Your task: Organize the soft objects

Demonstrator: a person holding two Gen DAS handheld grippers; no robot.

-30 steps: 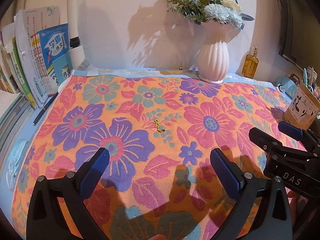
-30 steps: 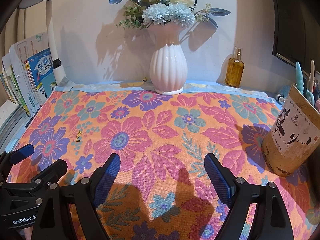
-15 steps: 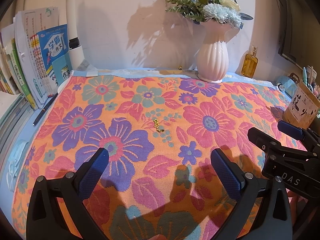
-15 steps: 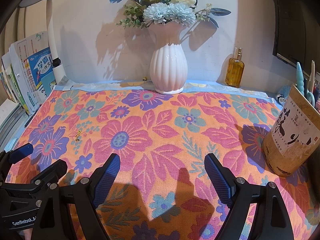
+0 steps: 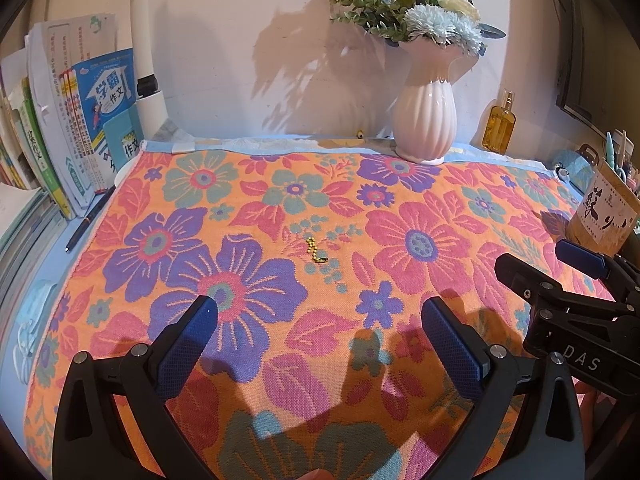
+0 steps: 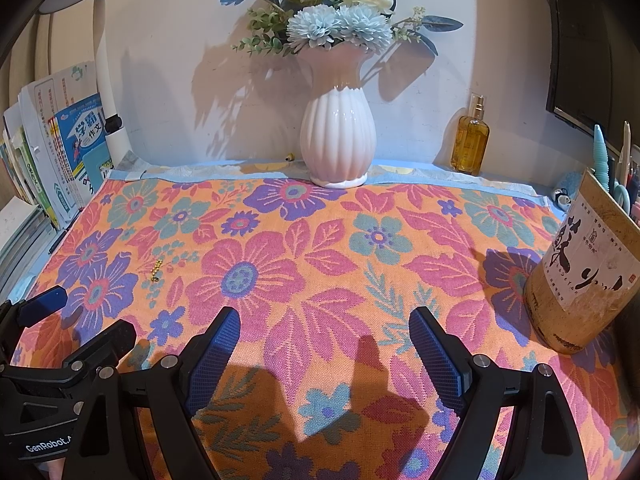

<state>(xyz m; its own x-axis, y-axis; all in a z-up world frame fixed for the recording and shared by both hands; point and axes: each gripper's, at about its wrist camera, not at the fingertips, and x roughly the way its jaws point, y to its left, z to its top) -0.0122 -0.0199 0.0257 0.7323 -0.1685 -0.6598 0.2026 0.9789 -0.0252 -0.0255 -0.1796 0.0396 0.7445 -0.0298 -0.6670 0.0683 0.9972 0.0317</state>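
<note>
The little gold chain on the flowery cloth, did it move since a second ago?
No. The gold chain lies in the same spot on the flowery cloth, beside the same teal berry sprig, with the white vase unchanged behind.

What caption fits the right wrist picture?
Open right gripper above a flowery cloth, white vase behind.

Pale wall (image 6: 168, 80) with flower shadows, warm light, white lamp arm (image 5: 146, 40).
</note>
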